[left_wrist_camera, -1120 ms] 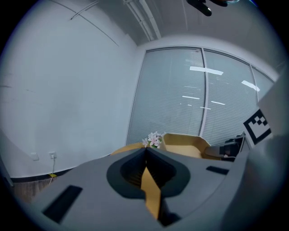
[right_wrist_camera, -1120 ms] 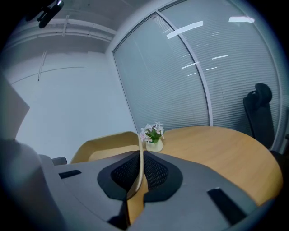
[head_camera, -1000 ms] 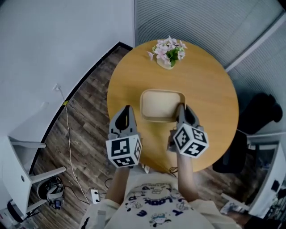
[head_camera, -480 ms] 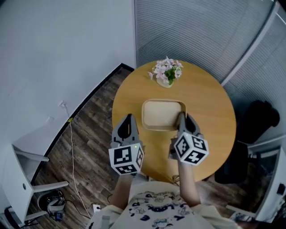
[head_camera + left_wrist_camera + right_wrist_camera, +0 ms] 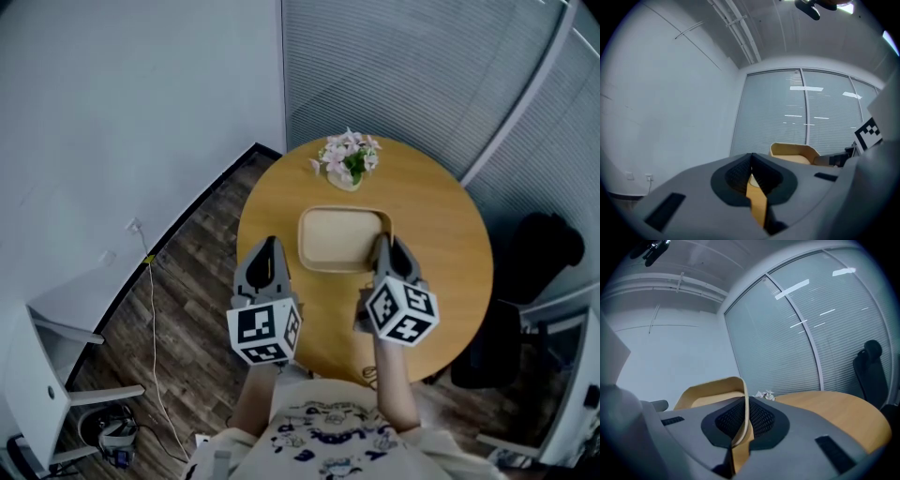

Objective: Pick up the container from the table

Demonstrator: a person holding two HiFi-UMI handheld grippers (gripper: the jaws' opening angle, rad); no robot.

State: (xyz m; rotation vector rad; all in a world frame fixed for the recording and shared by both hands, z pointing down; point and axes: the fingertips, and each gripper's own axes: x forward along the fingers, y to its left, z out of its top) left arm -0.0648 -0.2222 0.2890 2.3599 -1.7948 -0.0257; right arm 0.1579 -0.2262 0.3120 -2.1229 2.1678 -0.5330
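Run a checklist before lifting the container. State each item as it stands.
1. Grip of the right tongs on the container wall: ok, shut on it.
2. Grip of the left tongs on the container: not ok; shut on nothing, beside it.
3. Container empty: ok.
4. The flowers apart from the container: ok.
5. Container off the table: cannot tell.

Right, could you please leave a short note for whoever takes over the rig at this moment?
Right tool: shut on the container, at its near right rim.
Left tool: shut, empty, just left of the container and apart from it.
Container: middle of the round table, flowers beyond it.
Done: grasp made.
Left: lift the container clear; no lift is evident yet.
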